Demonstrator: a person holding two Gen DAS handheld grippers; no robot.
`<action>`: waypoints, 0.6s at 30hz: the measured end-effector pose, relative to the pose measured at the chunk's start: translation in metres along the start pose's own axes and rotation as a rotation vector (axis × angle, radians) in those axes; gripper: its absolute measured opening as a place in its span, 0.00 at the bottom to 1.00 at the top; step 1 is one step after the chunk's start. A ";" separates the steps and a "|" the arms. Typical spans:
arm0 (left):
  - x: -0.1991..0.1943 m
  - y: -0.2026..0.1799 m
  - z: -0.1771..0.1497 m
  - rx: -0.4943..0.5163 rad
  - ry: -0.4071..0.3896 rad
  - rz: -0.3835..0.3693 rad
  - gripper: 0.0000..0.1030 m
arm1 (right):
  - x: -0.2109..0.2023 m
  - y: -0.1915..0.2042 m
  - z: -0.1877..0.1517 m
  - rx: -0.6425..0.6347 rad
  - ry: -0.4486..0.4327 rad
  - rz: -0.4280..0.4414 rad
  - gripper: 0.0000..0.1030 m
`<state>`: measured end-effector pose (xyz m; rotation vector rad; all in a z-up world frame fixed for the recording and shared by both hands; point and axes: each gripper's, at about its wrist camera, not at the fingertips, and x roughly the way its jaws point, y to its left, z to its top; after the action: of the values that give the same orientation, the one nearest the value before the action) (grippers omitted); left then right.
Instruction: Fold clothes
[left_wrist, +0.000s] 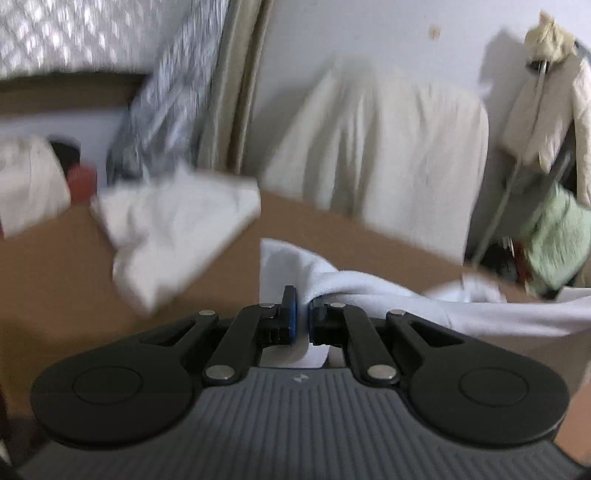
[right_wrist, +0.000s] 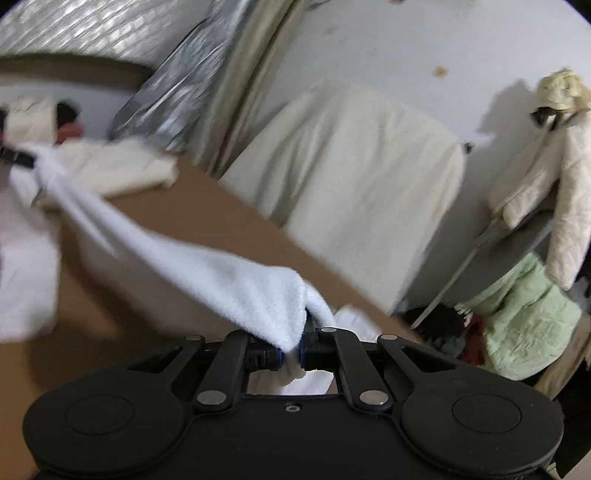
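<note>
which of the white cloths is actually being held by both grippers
The white towel, stretched between the left gripper and right gripper. The folded white cloth lies untouched on the brown table.

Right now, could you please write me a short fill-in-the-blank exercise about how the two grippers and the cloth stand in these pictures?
1. The left gripper is shut on a ____ cloth.
2. The cloth hangs stretched between the right gripper and the ____ gripper.
3. The table under the cloth is ____ in colour.
4. The folded white garment lies on the ____.

Missing words: white; left; brown; table
</note>
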<state>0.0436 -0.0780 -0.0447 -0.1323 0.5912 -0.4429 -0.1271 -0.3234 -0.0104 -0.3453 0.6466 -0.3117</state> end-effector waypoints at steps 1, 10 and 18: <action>-0.001 0.002 -0.004 0.003 0.067 -0.003 0.06 | -0.001 0.004 -0.016 0.007 0.050 0.046 0.08; -0.021 -0.001 -0.020 0.089 0.253 -0.087 0.35 | 0.026 0.025 -0.109 0.305 0.411 0.637 0.31; 0.019 -0.063 0.013 0.318 0.131 -0.237 0.72 | 0.039 -0.065 -0.071 0.584 0.121 0.803 0.59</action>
<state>0.0424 -0.1429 -0.0285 0.1327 0.6287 -0.7733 -0.1539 -0.4118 -0.0570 0.4981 0.7296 0.2562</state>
